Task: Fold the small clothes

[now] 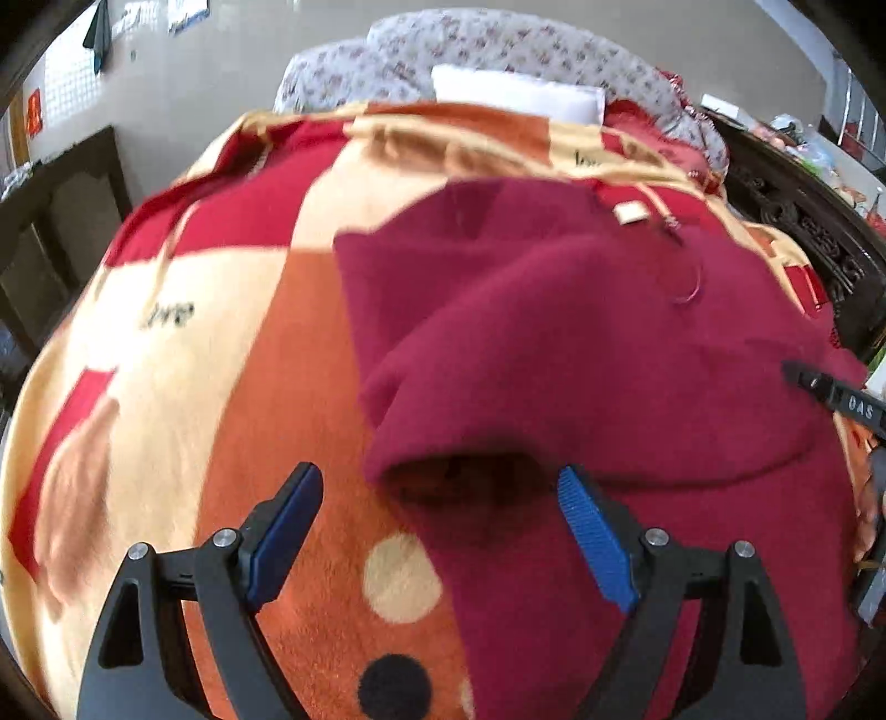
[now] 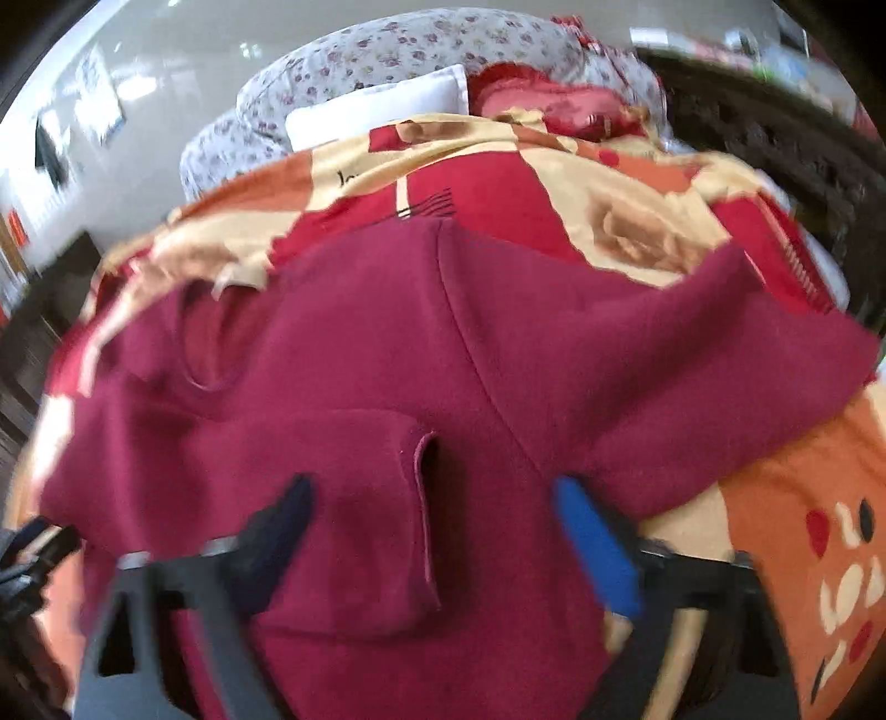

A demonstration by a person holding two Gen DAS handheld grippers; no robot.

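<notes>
A dark red fleece top (image 1: 554, 343) lies spread on a patterned blanket (image 1: 183, 354), one sleeve folded across its body. My left gripper (image 1: 440, 498) is open and empty, its blue pads on either side of the sleeve's open cuff (image 1: 459, 471). In the right wrist view the same top (image 2: 387, 343) fills the middle, with the cuff edge (image 2: 423, 509) lying between the jaws. My right gripper (image 2: 437, 515) is open and empty just above the fabric; the view is blurred. The right gripper's tip (image 1: 830, 390) also shows at the right edge of the left wrist view.
The blanket covers a bed with a floral quilt (image 1: 498, 50) and a white pillow (image 1: 515, 94) at the far end. A dark carved wooden bed frame (image 1: 797, 216) runs along the right. A dark cabinet (image 1: 61, 221) stands at the left.
</notes>
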